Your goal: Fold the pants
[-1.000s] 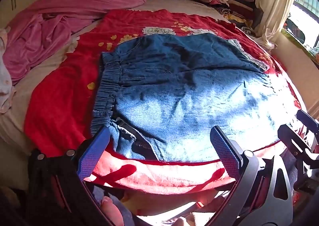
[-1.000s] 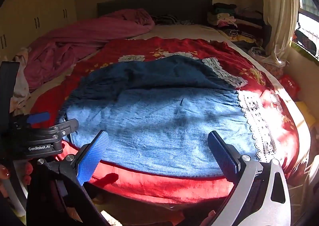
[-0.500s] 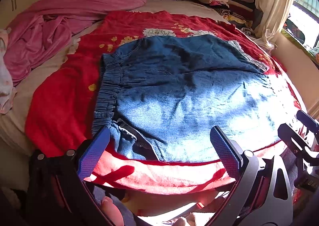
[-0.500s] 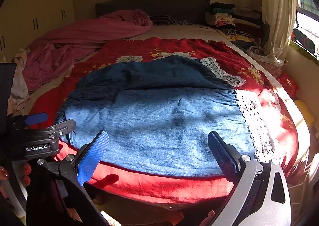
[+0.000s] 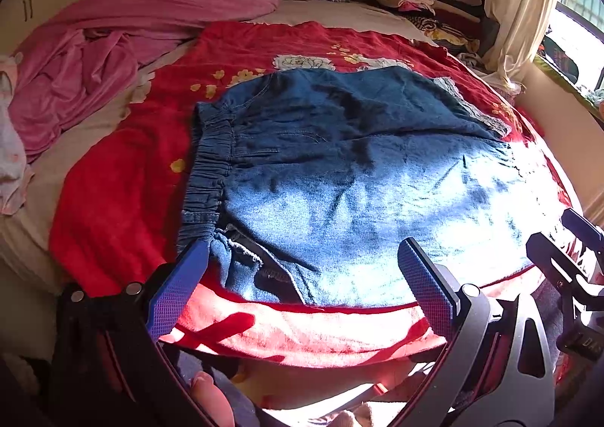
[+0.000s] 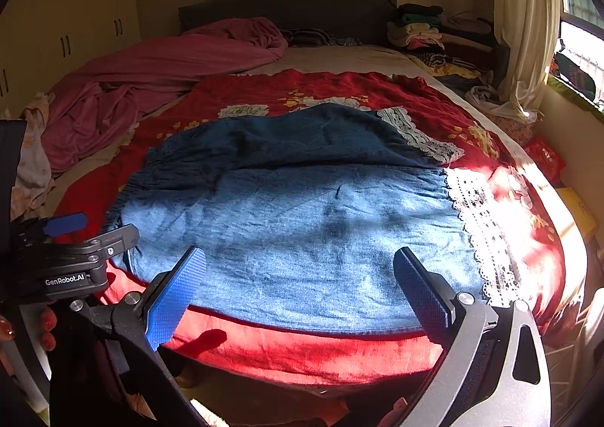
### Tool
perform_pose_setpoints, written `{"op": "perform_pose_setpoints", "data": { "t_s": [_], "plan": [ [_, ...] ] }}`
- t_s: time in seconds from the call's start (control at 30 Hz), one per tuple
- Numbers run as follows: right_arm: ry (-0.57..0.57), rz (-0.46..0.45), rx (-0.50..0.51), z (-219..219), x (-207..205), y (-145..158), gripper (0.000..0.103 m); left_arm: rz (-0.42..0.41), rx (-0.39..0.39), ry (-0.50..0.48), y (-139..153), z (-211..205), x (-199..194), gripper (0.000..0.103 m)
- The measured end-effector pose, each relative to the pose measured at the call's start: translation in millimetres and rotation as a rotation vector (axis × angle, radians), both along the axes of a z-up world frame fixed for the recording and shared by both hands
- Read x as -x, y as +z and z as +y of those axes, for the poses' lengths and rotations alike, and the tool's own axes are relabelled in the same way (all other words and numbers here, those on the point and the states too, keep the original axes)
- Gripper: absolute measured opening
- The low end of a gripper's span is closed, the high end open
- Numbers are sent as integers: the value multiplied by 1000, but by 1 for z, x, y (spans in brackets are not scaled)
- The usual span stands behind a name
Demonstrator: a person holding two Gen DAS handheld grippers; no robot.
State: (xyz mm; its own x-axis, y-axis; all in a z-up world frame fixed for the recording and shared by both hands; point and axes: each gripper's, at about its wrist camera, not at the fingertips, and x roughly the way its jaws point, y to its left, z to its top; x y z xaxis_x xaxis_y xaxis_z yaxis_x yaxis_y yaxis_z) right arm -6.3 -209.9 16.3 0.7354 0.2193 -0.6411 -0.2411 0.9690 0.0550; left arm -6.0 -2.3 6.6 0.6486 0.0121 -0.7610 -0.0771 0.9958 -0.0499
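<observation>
Blue denim pants [image 5: 351, 182] [image 6: 302, 215] lie spread flat on a red flowered blanket [image 5: 124, 178] [image 6: 324, 347], with the elastic waistband [image 5: 205, 178] at the left and white lace hems [image 6: 479, 234] at the right. My left gripper [image 5: 302, 276] hovers open over the near waist corner, its left fingertip [image 5: 188, 268] by the waistband's end. Over the near edge of the pant leg hangs my right gripper [image 6: 298, 283], also open with nothing between its fingers. In the right wrist view the left gripper's body [image 6: 71, 261] shows at the left edge.
A crumpled pink quilt [image 5: 113, 42] [image 6: 158, 76] covers the bed's far left. Stacked folded clothes [image 5: 426, 0] [image 6: 426, 31] sit at the headboard's right. A cream curtain [image 6: 524, 23] and a window are on the right. A yellow item [image 6: 577, 212] lies beside the bed.
Both grippers have eased slightly forward toward the pants' near edge, still open. The pants have not moved.
</observation>
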Motion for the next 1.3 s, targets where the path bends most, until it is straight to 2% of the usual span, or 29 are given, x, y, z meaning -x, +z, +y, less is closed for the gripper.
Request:
{"op": "perform_pose_setpoints", "data": {
  "t_s": [0.7,0.8,0.9,1.2,1.3],
  "plan": [
    [-4,30,-4,0,-14,-7,99,11,-2,12,-8,3,-6,94],
    [21,32,-15,1,-19,-7,99,6,-22,10,-10,5,-9,94],
    [43,32,0,4,-31,-5,99,4,-37,7,-11,9,-15,94],
    [75,13,35,14,-85,6,99,-2,5,77,-7,58,-48,94],
    [96,35,29,18,-111,8,99,-7,23,100,-5,74,-61,94]
  ]
}}
